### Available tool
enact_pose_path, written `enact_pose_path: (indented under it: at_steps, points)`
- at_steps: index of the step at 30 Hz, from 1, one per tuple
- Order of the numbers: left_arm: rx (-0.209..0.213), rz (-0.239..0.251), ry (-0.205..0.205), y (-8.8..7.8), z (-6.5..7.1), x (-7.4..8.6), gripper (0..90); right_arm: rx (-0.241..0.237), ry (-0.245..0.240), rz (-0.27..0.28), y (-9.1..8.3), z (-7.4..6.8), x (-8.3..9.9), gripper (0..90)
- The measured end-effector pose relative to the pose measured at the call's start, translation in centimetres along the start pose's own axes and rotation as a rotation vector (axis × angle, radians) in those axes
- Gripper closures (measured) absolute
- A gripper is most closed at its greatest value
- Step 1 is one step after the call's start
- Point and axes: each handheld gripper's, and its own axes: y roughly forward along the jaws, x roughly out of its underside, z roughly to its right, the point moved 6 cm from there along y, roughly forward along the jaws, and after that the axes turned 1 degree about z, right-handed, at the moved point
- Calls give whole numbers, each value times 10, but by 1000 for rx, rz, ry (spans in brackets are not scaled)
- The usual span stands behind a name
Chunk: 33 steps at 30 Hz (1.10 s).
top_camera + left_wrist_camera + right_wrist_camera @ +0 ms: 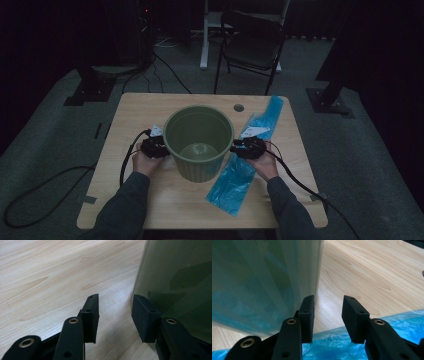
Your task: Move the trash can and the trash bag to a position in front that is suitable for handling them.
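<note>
A green plastic bin stands upright and empty in the middle of the wooden table. A long blue plastic bag lies flat to its right, running from the far edge toward the front. My left gripper sits against the bin's left side; in the left gripper view it is open, its right jaw beside the bin wall, nothing between the jaws. My right gripper rests at the bin's right side over the bag; in the right gripper view it is open above the blue bag, next to the bin wall.
A small round hole is in the table's far right part. A dark folding chair stands beyond the table. Cables trail from both grippers over the table edges onto the grey floor.
</note>
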Motion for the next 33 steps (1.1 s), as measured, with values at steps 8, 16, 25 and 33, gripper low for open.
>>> enact_pose_path:
  at_steps: [8, 16, 25, 33]
  points:
    - [-14, -1, 28, -3, 3, 1, 657, -54, -2, 1, 2, -10, -1, 668]
    - [2, -21, 44, -15, 8, 9, 680, -91, -26, -5, 0, -23, 2, 671]
    - [26, -25, 31, -18, 6, 13, 641, -126, -40, -14, -3, -31, 7, 614]
    - [20, -33, 31, -16, 3, 13, 617, 15, -30, -156, 15, -10, 34, 553]
